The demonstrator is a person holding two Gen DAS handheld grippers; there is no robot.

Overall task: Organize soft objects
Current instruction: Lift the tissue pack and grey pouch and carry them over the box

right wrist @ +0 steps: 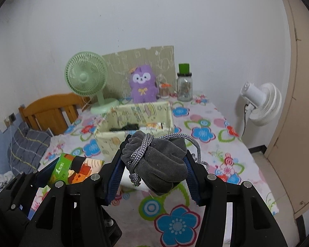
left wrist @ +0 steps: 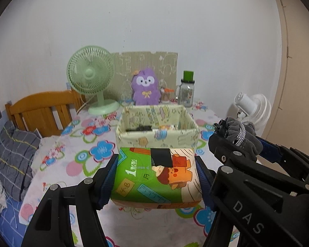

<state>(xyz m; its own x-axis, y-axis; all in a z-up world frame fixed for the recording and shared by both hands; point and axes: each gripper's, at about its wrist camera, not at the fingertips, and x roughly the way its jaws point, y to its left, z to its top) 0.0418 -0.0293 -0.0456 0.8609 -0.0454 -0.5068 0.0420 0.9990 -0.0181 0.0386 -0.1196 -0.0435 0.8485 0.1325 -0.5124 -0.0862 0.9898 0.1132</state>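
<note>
Right now both tools are loaded and raised above the flowered tabletop (right wrist: 216,123), and the relation that matters is how the fabric storage box (left wrist: 133,138) lies from each of them: straight ahead and a little lower, its open top facing up and its near wall toward the tools. The left tool (left wrist: 156,177) is clamped on a green tissue pack (left wrist: 154,177), its blue pads pressing the pack's two short ends, so the pack's long axis runs crosswise to the tool and roughly parallel to the box's near wall. The right tool (right wrist: 154,164) is clamped on a grey drawstring pouch (right wrist: 160,164), whose cord-wrapped neck points forward and left toward the box. In the left wrist view the pack's far edge seems to sit just short of the box's near wall, so the left hand appears the nearer of the two, though the pouch is close behind. Both tools tilt moderately downward, side by side, the right one visible at the right of the left view. Some dark and small items already lie in the box; I cannot tell what they are. Judging from this, a short forward carry would put either item over the opening.
</note>
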